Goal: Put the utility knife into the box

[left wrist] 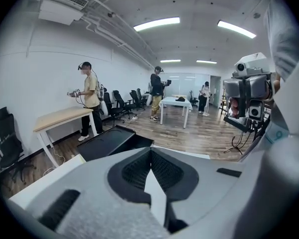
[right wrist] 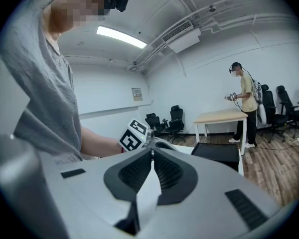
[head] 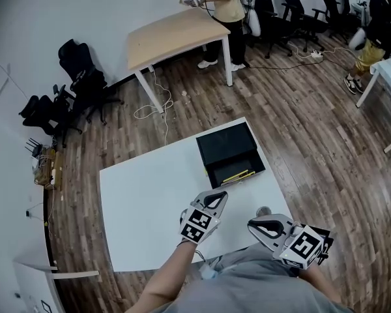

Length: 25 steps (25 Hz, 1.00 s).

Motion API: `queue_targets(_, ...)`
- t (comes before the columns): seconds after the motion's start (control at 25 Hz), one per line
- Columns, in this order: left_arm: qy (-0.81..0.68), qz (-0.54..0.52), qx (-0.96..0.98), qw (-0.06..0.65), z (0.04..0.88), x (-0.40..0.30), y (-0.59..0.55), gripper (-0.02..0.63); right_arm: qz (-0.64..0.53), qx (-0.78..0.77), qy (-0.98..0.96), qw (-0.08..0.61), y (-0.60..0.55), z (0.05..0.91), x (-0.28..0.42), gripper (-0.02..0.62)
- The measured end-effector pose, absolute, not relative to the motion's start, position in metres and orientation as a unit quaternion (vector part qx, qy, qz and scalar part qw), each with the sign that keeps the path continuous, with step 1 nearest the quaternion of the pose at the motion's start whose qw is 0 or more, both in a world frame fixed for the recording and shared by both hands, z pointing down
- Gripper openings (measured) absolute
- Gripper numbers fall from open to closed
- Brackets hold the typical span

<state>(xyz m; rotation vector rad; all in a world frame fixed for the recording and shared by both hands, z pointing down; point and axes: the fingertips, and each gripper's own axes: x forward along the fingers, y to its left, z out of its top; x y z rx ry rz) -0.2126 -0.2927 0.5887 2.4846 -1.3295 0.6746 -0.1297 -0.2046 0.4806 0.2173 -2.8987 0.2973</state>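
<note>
Both pairs of jaws are pressed together with nothing between them. The left gripper view shows the ribbed pads of the left gripper [left wrist: 150, 153] meeting at the tips over bare air, and the right gripper view shows the same of the right gripper [right wrist: 152, 152]. In the head view the left gripper [head: 217, 196] and the right gripper [head: 253, 225] hover side by side at the near edge of the white table [head: 150, 201], close to the person's body and well apart from the box [head: 225, 143]. That black box sits at the far right part of the table with its lid laid back. In its open compartment lies a slim yellow thing, which I take to be the utility knife [head: 237, 175], though it is too small to read in detail. It rests along the near side of the compartment, inside the walls, and neither gripper touches it. By that reading the placing step looks complete, with the knife in the box and both grippers empty. If anything remains, it would be swinging the lid over. That calls for a gripper to reach across the table to the lid's far edge and to part its jaws first.
</note>
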Motion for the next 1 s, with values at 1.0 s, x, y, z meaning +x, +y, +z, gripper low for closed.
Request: queue_targets(1.0,-0.452,0.119,0.877,0.108,0.547,-0.182,-0.216,0.018,0.096,0.067,-0.986,0.122,-0.194,0.487,-0.142,0.032)
